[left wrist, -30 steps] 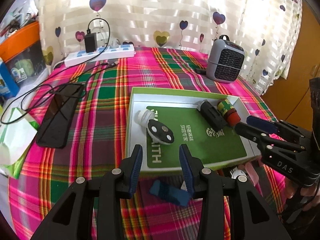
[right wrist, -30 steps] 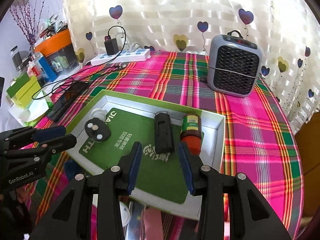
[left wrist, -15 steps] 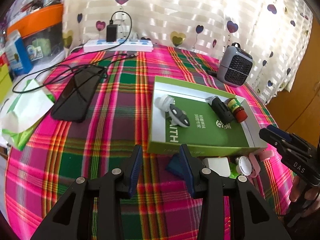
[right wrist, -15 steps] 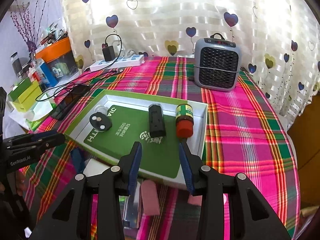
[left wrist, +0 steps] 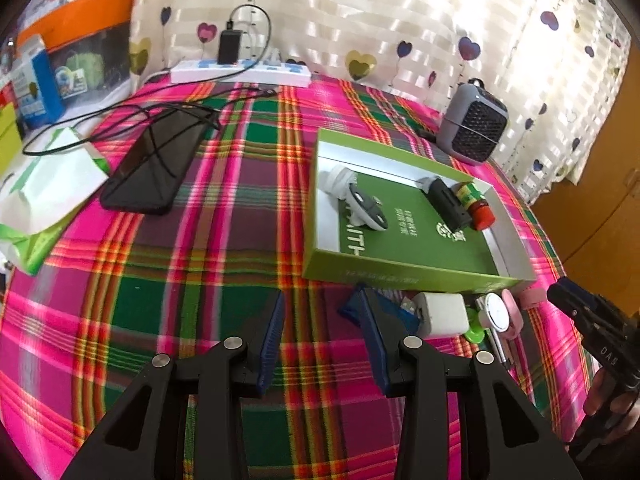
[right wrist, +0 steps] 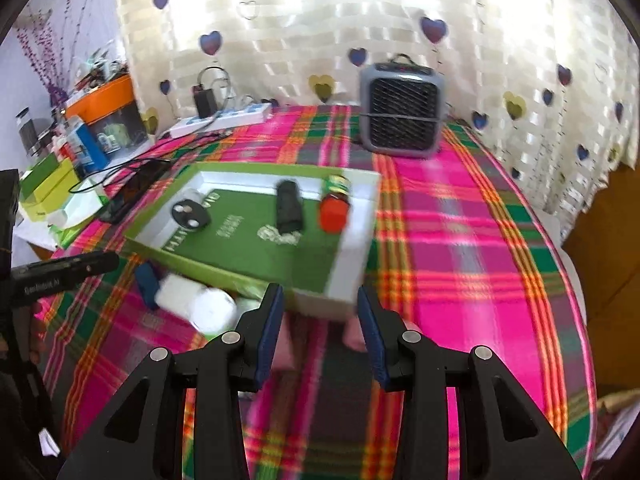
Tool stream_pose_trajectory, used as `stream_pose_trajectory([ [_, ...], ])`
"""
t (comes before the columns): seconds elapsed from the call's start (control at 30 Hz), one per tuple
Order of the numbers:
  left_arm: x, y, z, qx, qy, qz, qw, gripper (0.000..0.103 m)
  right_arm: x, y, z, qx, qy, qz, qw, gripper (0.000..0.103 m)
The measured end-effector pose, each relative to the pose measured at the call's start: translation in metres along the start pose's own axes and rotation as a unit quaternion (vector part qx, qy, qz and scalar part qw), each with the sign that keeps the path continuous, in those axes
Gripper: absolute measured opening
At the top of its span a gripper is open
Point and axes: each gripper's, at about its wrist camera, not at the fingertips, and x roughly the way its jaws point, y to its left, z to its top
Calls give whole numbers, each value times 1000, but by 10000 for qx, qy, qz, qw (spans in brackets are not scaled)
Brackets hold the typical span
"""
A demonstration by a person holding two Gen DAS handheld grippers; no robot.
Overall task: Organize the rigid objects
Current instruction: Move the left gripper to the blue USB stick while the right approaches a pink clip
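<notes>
Green tray (left wrist: 404, 272) sits ahead and right of your left gripper (left wrist: 322, 344), holding a black case (left wrist: 448, 202) and red-capped bottle (left wrist: 476, 206). Your right gripper (right wrist: 320, 332) hovers at its near edge. Both are spread, empty.

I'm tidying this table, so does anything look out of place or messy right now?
Yes. A cluster of small items, including a white block and a blue piece, lies on the tablecloth beside the green tray's near edge, not inside it.
</notes>
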Motion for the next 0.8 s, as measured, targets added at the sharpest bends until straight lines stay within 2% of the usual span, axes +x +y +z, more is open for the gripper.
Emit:
stream_pose_trajectory([
  [0.1,6,-5,0,14,105,-174,9998,37,-4,-14,-6,104,31,-142,9998,40],
  [0.3,20,-16,-1,153,294,-244,9992,37,2,-29,-15,276,209,-231,9991,40],
  [0.53,27,-19,2,183,339,-175,9991,37,11,-46,-12,475,246,124,9985,40],
  [0.67,30,-18,4,126,351,-236,9990,37,15,-49,-9,430,170,248,9986,40],
  [0.8,31,-22,0,126,470,-427,9979,37,22,-54,-5,486,214,572,9969,44],
])
